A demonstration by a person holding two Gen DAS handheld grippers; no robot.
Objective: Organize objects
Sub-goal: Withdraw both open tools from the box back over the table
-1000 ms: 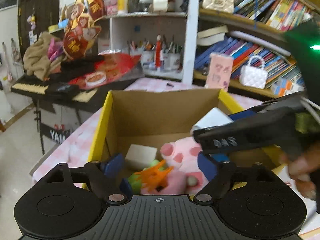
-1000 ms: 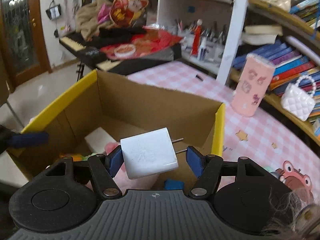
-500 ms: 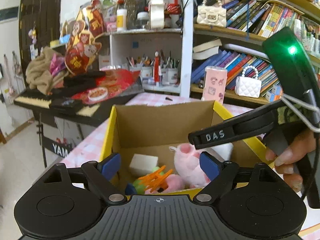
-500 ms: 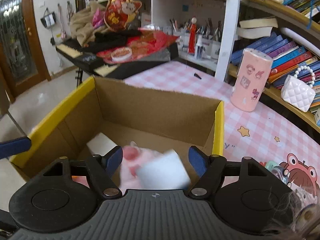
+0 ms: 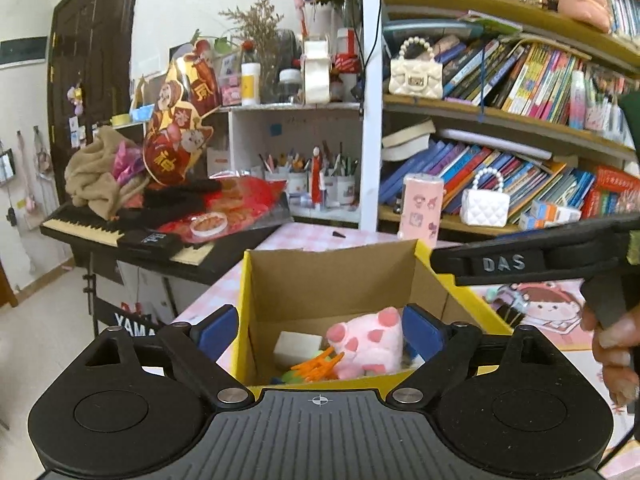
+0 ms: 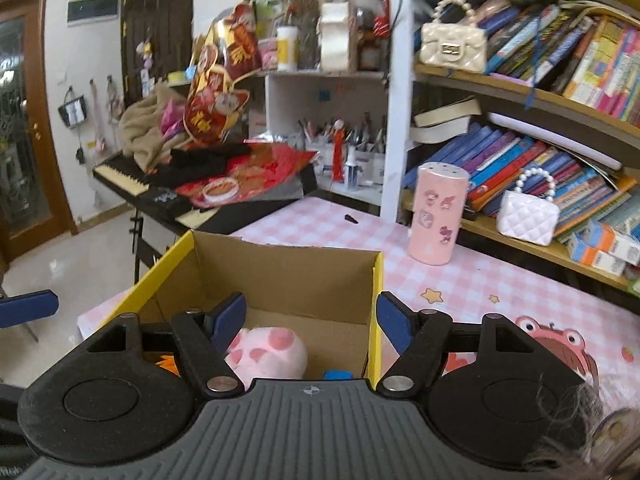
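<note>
Both grippers are over the cardboard box (image 6: 280, 280) at the left edge of the checked surface (image 6: 472, 280): my left gripper (image 5: 318, 330) has its jaws wide and opening with nothing pressed between them, and my right gripper (image 6: 310, 316) has its jaws parted and empty. Down in the box the pink plush pig (image 5: 366, 344) lies against the right wall, beside a white block (image 5: 296, 347) and an orange clip (image 5: 318, 364). I judge the pig light, soft and squashy, so I'd pinch its plump middle; the block looks rigid and smooth, best taken across its flat sides.
</note>
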